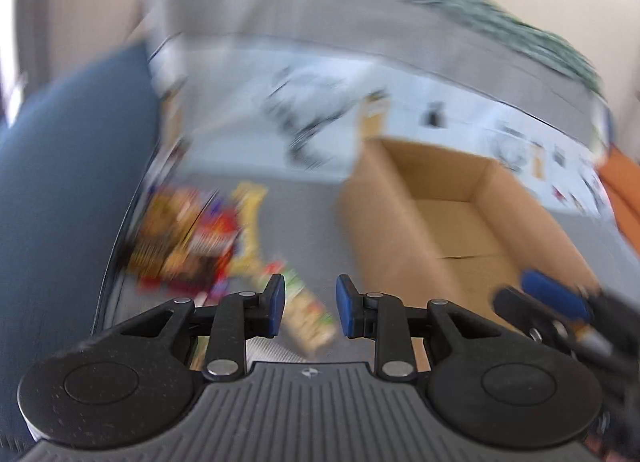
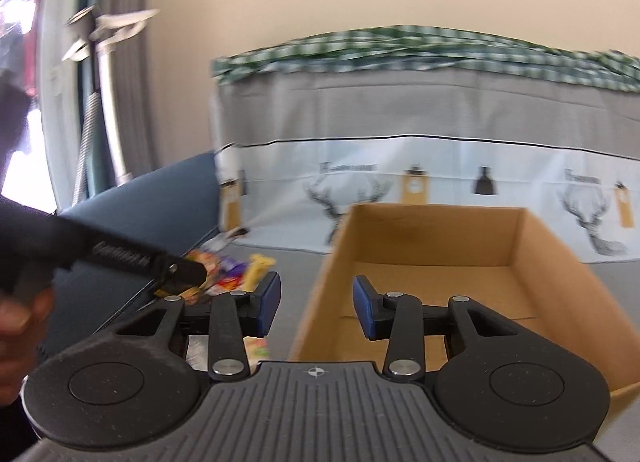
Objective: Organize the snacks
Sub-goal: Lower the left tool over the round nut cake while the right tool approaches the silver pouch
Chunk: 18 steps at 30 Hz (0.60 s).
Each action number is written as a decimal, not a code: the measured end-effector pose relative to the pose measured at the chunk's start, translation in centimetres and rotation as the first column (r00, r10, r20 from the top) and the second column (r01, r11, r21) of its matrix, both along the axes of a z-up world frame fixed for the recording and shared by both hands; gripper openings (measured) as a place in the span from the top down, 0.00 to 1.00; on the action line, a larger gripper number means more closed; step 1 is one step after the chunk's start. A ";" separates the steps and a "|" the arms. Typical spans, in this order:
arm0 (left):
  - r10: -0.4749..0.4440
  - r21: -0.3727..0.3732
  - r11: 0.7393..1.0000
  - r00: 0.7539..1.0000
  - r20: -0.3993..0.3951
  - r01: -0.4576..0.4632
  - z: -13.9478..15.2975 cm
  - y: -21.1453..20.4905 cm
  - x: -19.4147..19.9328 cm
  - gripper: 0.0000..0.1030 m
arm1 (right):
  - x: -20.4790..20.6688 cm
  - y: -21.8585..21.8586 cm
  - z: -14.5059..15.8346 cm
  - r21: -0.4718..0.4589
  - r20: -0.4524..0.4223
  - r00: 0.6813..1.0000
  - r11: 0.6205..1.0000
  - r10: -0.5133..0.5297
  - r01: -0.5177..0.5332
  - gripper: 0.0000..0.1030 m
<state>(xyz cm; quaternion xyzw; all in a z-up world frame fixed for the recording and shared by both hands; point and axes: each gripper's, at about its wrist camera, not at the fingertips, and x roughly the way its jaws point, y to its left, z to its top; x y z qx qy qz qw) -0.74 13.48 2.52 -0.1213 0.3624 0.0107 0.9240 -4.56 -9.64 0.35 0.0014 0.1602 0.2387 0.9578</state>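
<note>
A grey cloth-covered surface (image 2: 296,290) fills the middle of both views, backed by a hanging grey-and-white cloth printed with antlered deer (image 2: 348,198). On it, right of centre in both frames, stands an open brown cardboard box (image 2: 440,262), flaps gone from sight, its floor bare as far as the views show.

Left of the box lies a heap of brightly coloured snack packets (image 1: 192,238), red, orange and yellow, heavily blurred in the left wrist view, so single packets are hard to tell apart. One long green-and-yellow wrapped snack (image 1: 308,314) lies apart from the heap, at lower centre of that frame, its long axis running from upper left to lower right.

The left gripper (image 1: 310,306) hovers directly over that long snack, blue-padded fingers spread and holding nothing; the packet shows in the gap between them. The right gripper (image 2: 316,304) stands with fingers likewise parted and empty, straddling the near left wall of the box, the heap off to its upper left.

The left gripper looks much the nearer to the snacks. Since the long packet lies slanted across the gap, a pick would likely need the wrist turned to close across its narrow width.
</note>
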 end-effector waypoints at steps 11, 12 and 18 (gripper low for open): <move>0.215 -0.100 0.967 0.961 -0.176 -0.234 -2.5 6.2 0.9 0.35 | -0.5 7.0 -2.9 -0.120 0.000 0.977 0.970 0.215 -0.213 0.63; 0.225 -0.095 0.964 0.954 -0.199 -0.247 -2.9 6.4 1.1 0.33 | -0.2 7.4 -3.2 -0.132 -0.019 0.975 0.966 0.224 -0.224 0.63; 0.287 -0.096 0.942 0.920 -0.266 -0.322 -4.1 7.4 1.6 0.17 | 1.5 9.4 -5.4 -0.163 -0.085 0.964 0.950 0.254 -0.265 0.63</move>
